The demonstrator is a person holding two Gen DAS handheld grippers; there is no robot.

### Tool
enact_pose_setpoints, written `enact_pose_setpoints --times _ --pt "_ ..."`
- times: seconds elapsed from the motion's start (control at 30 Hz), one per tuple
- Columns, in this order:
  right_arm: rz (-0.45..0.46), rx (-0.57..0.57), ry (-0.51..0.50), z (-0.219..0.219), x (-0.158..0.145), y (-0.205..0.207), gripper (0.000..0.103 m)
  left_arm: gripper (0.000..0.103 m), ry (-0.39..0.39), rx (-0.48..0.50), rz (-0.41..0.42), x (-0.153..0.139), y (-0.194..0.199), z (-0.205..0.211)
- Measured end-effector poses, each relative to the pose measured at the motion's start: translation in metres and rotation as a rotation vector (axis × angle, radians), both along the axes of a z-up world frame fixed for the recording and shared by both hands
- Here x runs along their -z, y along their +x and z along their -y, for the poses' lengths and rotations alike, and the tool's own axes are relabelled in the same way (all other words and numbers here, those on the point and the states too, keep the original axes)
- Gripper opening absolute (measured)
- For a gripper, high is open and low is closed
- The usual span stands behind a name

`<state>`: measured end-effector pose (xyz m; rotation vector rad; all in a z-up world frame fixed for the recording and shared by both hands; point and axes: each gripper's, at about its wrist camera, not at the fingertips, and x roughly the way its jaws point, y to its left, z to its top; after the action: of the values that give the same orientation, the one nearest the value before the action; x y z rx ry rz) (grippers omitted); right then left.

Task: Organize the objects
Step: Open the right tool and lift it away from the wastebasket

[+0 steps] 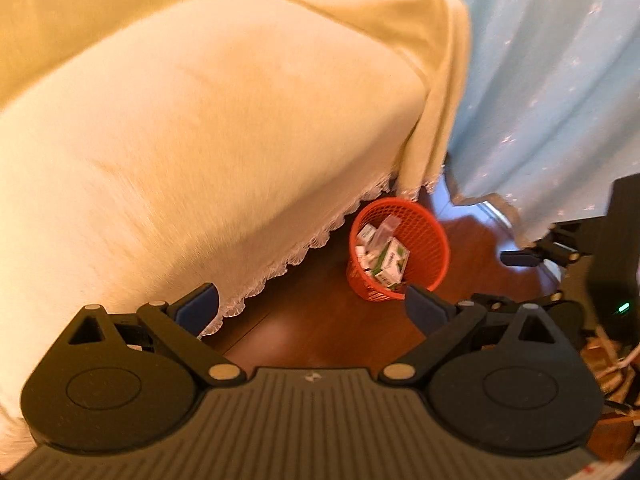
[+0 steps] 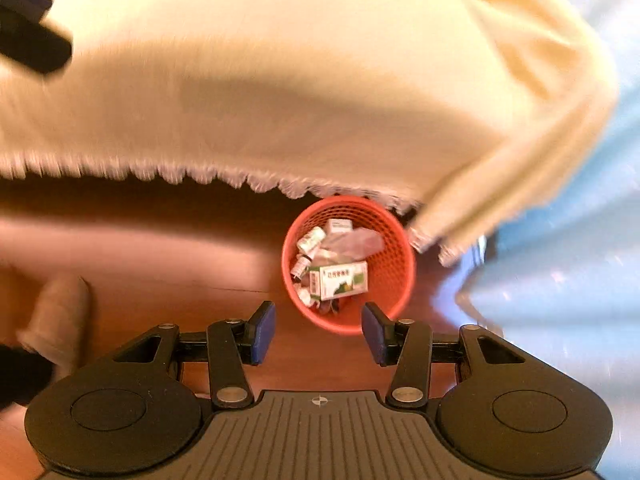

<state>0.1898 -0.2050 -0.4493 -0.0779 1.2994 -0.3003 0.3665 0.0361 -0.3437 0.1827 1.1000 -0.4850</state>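
Left gripper [image 1: 312, 312]: I'm seeing fingers spread apart, gripping nothing.
Right gripper [image 2: 319, 332]: fingers parted, also empty.
Basket [image 2: 394, 240]: red mesh, sitting on wood floor [image 2: 160, 248], centre frame, below blanket [image 2: 280, 80] fringe.
Box [image 2: 340, 280]: green-white, lying inside basket with small bottles [image 2: 310, 239].

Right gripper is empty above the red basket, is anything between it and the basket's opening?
Nothing visible stands between them. In the right wrist view the right gripper is open and empty, and the red basket lies just ahead on the wooden floor. The fringed cloth only borders its far rim. Boxes and bottles already fill the basket.
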Motion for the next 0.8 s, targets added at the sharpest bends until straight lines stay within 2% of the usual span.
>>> enact_pose_setpoints --times 0.2,0.4,0.6,0.8 --pt "0.037 0.165 0.024 -0.015 -0.111 -0.017 0.044 0.098 0.009 0.035 0.025 -0.085 -0.012 -0.003" --pt "0.105 0.282 0.025 -0.017 -0.188 -0.02 0.044 0.098 -0.005 0.055 0.065 -0.148 -0.013 -0.002" --pt "0.15 0.36 0.03 -0.016 -0.235 -0.025 0.044 0.099 -0.015 0.082 0.085 -0.182 -0.011 0.003" --pt "0.186 0.417 0.052 -0.013 -0.259 -0.03 0.044 0.099 -0.008 0.117 0.09 -0.197 -0.012 0.004"
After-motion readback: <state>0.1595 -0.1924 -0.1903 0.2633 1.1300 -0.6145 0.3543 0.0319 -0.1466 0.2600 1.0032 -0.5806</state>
